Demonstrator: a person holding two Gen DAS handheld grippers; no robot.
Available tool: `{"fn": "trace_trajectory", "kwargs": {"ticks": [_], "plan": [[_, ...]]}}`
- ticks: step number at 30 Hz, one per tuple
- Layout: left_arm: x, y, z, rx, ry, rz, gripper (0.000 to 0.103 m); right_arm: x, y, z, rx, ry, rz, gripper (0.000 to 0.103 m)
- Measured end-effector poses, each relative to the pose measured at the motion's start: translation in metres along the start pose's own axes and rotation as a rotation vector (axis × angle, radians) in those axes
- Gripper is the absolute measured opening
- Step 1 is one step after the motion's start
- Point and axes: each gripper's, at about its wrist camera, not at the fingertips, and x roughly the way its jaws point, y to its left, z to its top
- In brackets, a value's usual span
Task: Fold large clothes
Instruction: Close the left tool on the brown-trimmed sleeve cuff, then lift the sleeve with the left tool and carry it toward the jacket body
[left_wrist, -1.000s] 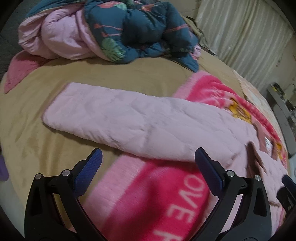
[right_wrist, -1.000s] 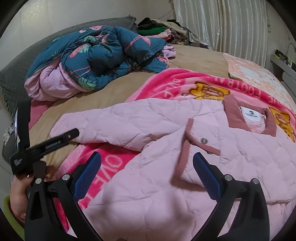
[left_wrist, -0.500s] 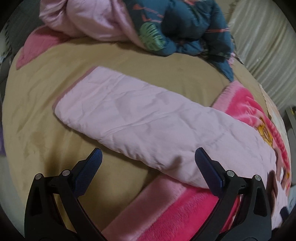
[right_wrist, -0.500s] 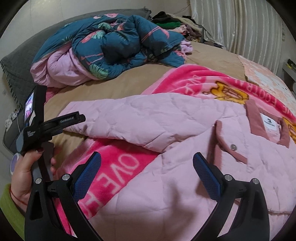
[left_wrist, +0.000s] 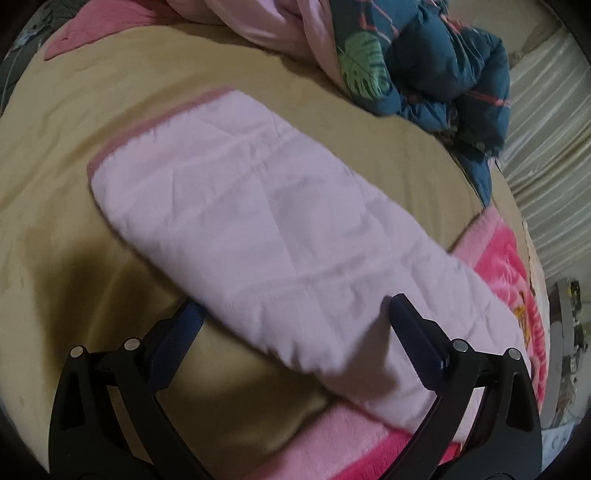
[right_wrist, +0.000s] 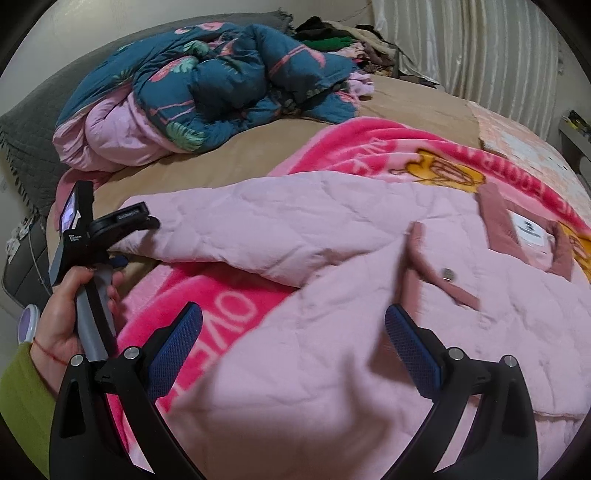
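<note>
1 pink quilted jacket (right_wrist: 369, 332) lying open-front-up on the bed (right_wrist: 229, 170), mostly on top of 1 hot-pink printed blanket (right_wrist: 369, 147). Collar with label toward the right, 1 snap button visible on the front placket.

1 sleeve (left_wrist: 258, 229) stretched out flat toward the left, cuff end resting on the tan sheet, off the blanket edge.

Left gripper (left_wrist: 291, 314): fingers spread wide, straddling the sleeve mid-length. One blue pad sits at the sleeve's near edge, the other over the fabric. Cannot tell whether either pad touches cloth. In the right wrist view, the left gripper (right_wrist: 144, 218) sits at the cuff end, held by 1 hand (right_wrist: 62, 317) in a green sleeve.

Right gripper (right_wrist: 291, 325): fingers spread wide, hovering over the jacket body below the placket, nothing pinched.

Background: 1 bunched teal flamingo-print duvet (right_wrist: 221, 85) with pink lining at the head of the bed, 1 pile of dark clothes behind it, curtain on the right.
</note>
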Motion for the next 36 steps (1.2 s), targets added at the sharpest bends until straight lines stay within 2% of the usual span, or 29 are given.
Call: {"fn": "trace_trajectory", "kwargs": {"ticks": [2, 5, 7, 8, 9, 11, 16, 22, 26, 36], "plan": [[0.001, 0.005, 0.007, -0.017, -0.024, 0.012, 0.090, -0.008, -0.012, -0.003, 0.012, -0.008, -0.021, 0.099], [0.000, 0.015, 0.015, -0.052, -0.060, 0.032, 0.064, -0.016, -0.028, -0.007, 0.029, -0.016, -0.049, 0.099], [0.000, 0.019, 0.019, -0.065, -0.064, 0.009, 0.050, -0.022, -0.039, -0.010, 0.042, -0.021, -0.065, 0.099], [-0.003, 0.020, 0.020, -0.065, -0.072, -0.001, 0.033, -0.025, -0.044, -0.012, 0.047, -0.024, -0.072, 0.099], [-0.009, 0.021, 0.022, -0.070, -0.096, -0.013, 0.024, -0.027, -0.049, -0.013, 0.052, -0.027, -0.081, 0.099], [-0.022, 0.020, 0.026, -0.066, -0.132, -0.047, 0.015, -0.031, -0.056, -0.015, 0.064, -0.033, -0.090, 0.099], [-0.066, -0.003, 0.031, -0.001, -0.215, -0.158, 0.011, -0.043, -0.071, -0.019, 0.095, -0.055, -0.104, 0.099], [-0.118, -0.045, 0.017, 0.122, -0.307, -0.263, 0.010, -0.060, -0.086, -0.034, 0.125, -0.065, -0.121, 0.099], [-0.146, -0.074, -0.004, 0.211, -0.320, -0.360, 0.010, -0.075, -0.096, -0.044, 0.137, -0.075, -0.133, 0.099], [-0.195, -0.132, -0.055, 0.390, -0.345, -0.518, 0.010, -0.113, -0.119, -0.062, 0.181, -0.126, -0.172, 0.099]]}}
